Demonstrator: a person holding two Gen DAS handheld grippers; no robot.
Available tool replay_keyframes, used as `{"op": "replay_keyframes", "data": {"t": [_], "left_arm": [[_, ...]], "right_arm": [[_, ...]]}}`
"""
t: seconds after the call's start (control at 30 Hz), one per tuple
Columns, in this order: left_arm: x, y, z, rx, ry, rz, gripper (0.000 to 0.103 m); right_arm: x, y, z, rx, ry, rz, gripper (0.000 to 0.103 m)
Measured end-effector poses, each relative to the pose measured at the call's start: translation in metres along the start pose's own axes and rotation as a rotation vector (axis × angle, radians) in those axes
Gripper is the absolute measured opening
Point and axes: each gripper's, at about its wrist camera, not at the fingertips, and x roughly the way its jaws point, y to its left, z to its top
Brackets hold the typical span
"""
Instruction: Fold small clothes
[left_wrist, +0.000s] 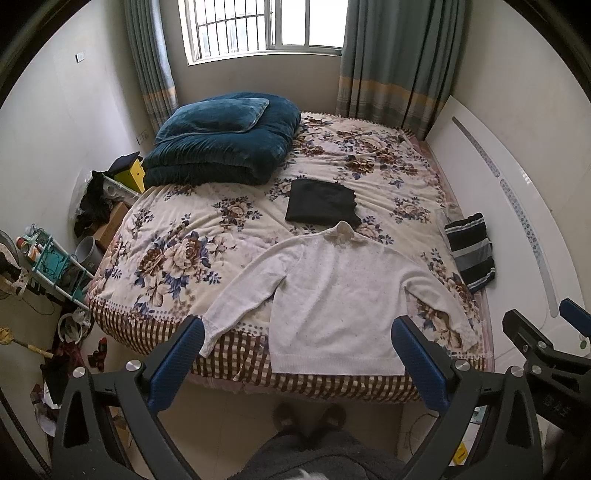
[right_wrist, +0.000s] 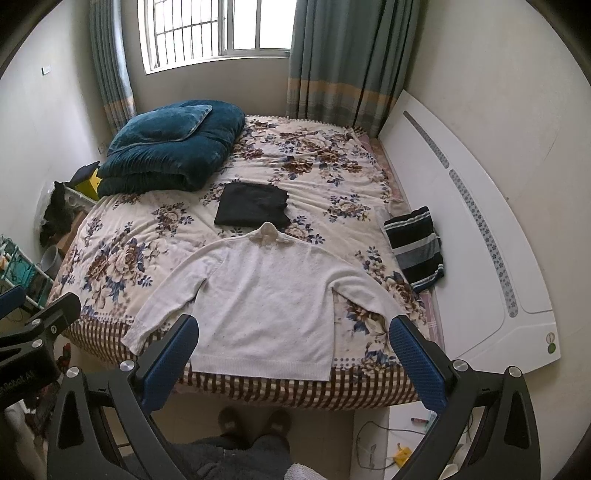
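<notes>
Both grippers, left gripper (left_wrist: 297, 363) and right gripper (right_wrist: 293, 363), hang wide open and empty above the bed's (left_wrist: 177, 236) near edge. Below them the white sweater (left_wrist: 332, 295) lies flat, sleeves spread; folded black clothes (left_wrist: 321, 203) sit just beyond its collar.

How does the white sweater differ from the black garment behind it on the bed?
The white sweater lies spread flat with both sleeves out; the black garment is already folded into a compact rectangle. The sweater covers far more of the bed and reaches its near edge; the black one sits mid-bed. Both rest on the floral bedspread, untouched.
</notes>
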Motion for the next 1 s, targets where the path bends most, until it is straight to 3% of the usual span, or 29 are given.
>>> {"op": "replay_keyframes", "data": {"t": [0.13,0.23,0.4,0.7,0.9,1.0], "left_arm": [[0.007,-0.002,0.01,0.017,-0.078,0.02,0.103],[0.032,-0.007,0.021,0.049,-0.118,0.034,0.103],[0.112,-0.024,0.041,0.097,-0.064,0.052,0.103],[0.277,-0.1,0.044,0.162,0.126,0.154,0.103],[0.388,-0.14,0.027,0.136,0.279,0.173,0.103],[0.444,-0.15,0.013,0.117,0.348,0.188,0.103]], "right_arm": [[0.008,0.003,0.001,0.036,0.01,0.004,0.103],[0.048,-0.008,-0.003,0.099,0.039,0.009,0.103],[0.115,-0.061,-0.018,0.246,0.096,-0.08,0.103],[0.295,-0.259,-0.093,0.607,0.291,-0.289,0.103],[0.447,-0.404,-0.187,0.972,0.494,-0.255,0.103],[0.497,-0.444,-0.236,1.138,0.558,-0.276,0.103]]}}
